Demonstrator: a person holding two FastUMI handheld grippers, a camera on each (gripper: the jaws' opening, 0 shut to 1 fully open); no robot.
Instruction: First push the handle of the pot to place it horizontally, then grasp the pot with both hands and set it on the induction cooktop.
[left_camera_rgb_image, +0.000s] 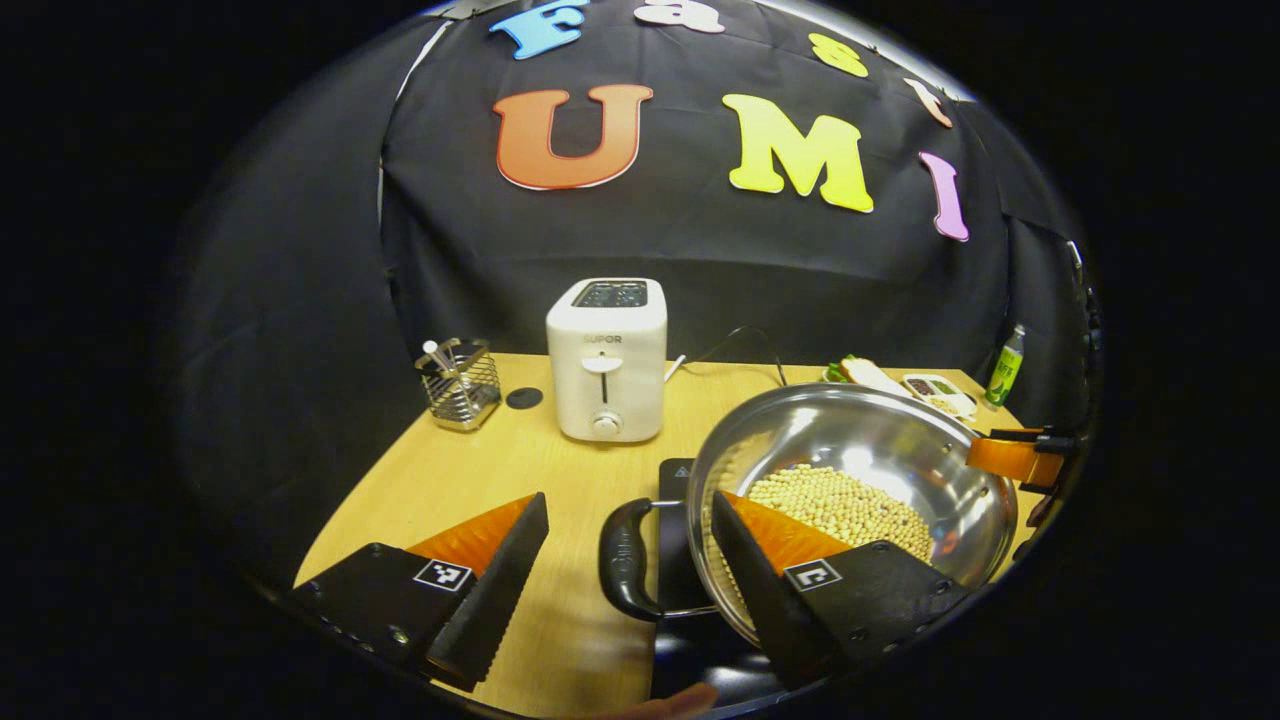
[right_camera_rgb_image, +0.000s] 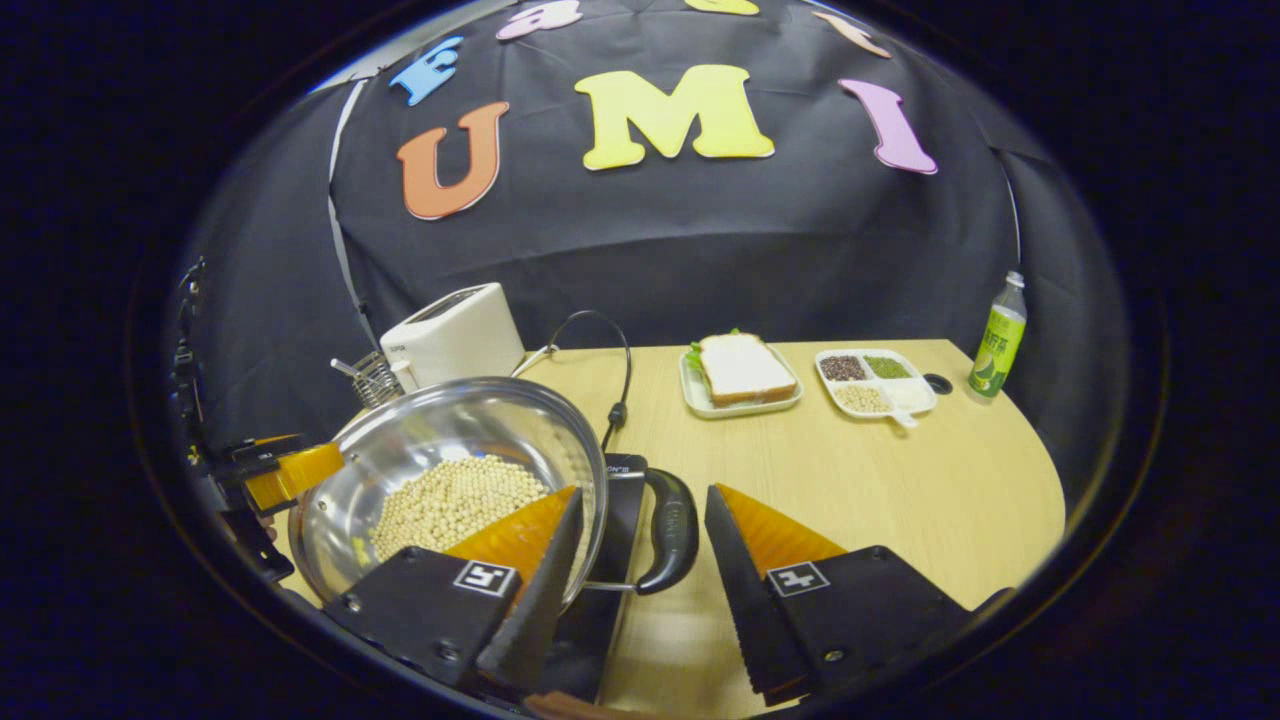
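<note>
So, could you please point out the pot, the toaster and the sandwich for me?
pot (left_camera_rgb_image: 880, 440): left gripper view, bare inner wall above the beans.
toaster (left_camera_rgb_image: 607, 375): left gripper view, front face by the lever.
sandwich (right_camera_rgb_image: 742, 368): right gripper view, top slice of bread.

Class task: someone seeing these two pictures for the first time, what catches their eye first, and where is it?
The shiny steel pot of pale beans dominates, sitting over the black induction cooktop near the table's front. Both grippers' open fingers straddle its black side handles. Behind it stands a white toaster.
</note>
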